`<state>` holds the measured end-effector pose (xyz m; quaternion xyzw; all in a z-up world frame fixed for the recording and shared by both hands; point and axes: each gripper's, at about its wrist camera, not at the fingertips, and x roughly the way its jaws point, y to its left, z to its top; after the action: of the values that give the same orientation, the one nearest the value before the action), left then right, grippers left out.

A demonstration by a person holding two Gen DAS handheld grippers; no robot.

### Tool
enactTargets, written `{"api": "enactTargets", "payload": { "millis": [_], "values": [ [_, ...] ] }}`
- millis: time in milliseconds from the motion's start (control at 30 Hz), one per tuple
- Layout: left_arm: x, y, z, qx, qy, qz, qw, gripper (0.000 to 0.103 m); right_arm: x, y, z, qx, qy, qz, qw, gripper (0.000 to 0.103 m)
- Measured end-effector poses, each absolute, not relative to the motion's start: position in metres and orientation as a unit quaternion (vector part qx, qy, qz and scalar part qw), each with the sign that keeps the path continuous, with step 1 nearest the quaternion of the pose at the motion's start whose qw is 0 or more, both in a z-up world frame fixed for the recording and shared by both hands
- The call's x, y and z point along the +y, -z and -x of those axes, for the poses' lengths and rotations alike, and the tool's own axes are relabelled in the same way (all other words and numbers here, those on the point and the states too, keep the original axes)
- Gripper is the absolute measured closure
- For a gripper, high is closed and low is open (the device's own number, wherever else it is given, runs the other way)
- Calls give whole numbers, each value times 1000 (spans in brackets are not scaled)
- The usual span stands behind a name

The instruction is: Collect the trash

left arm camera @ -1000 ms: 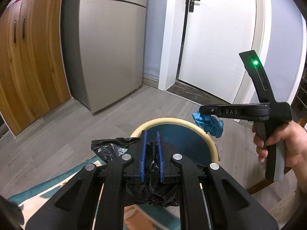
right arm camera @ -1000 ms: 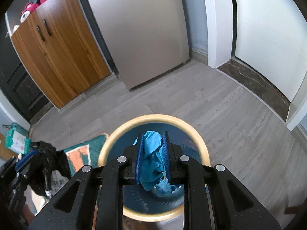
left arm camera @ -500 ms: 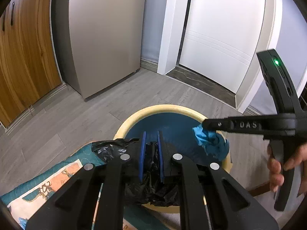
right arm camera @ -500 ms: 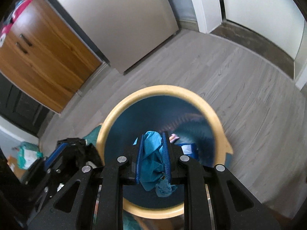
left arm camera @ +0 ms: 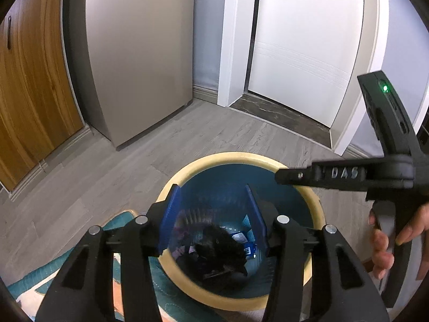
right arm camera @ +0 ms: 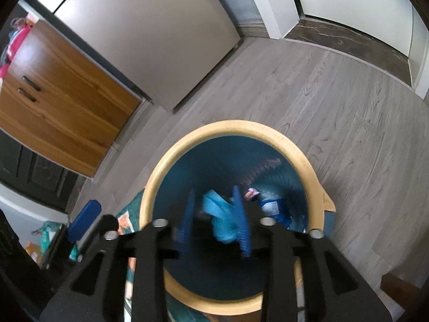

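Both my tongs are spreading: the left tongs (left arm camera: pixel 213 216) dropped the black bag (left arm camera: pixel 218 252) into the bin (left arm camera: pixel 241 158), the right tongs (right arm camera: pixel 214 214) are freeing the blue wad (right arm camera: pixel 218 214).

Bin (left arm camera: pixel 241 158) on floor before fridge (left arm camera: pixel 139 53); cabinet (left arm camera: pixel 29 86) left; door (left arm camera: pixel 308 45) right

Home interior: tall silver-grey metal refrigerator (left arm camera: pixel 139 53) beside warm brown wooden cupboard (left arm camera: pixel 32 86), white panelled door (left arm camera: pixel 303 48), grey wood-plank floor (right arm camera: pixel 335 102), patterned teal rug (left arm camera: pixel 32 289).
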<state>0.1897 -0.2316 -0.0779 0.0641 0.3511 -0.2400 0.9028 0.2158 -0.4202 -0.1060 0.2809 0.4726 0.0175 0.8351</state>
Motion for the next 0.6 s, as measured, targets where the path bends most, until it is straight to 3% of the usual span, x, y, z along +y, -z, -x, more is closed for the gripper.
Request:
{"api": "enactTargets", "payload": {
  "millis": [67,167,267,400,467,600],
  "values": [
    [-228,78,-187,352,237,-61,903,51,-421,102,-216,465,-17,-283,839,53],
    [-220,74,-184,350,231,-55,906,42,-421,98,-213,456,-12,-287,842,33],
    [-213,69,-178,346,223,-55,910,33,-420,92,-212,448,-9,-281,848,25],
    [-202,59,-165,332,210,-57,918,11,-415,78,-207,427,-5,-272,862,10],
    [-195,52,-157,323,194,-63,924,6,-410,69,-204,417,-3,-261,871,7],
    [-179,42,-146,312,175,-68,931,6,-400,54,-199,408,6,-236,882,5]
  ]
}}
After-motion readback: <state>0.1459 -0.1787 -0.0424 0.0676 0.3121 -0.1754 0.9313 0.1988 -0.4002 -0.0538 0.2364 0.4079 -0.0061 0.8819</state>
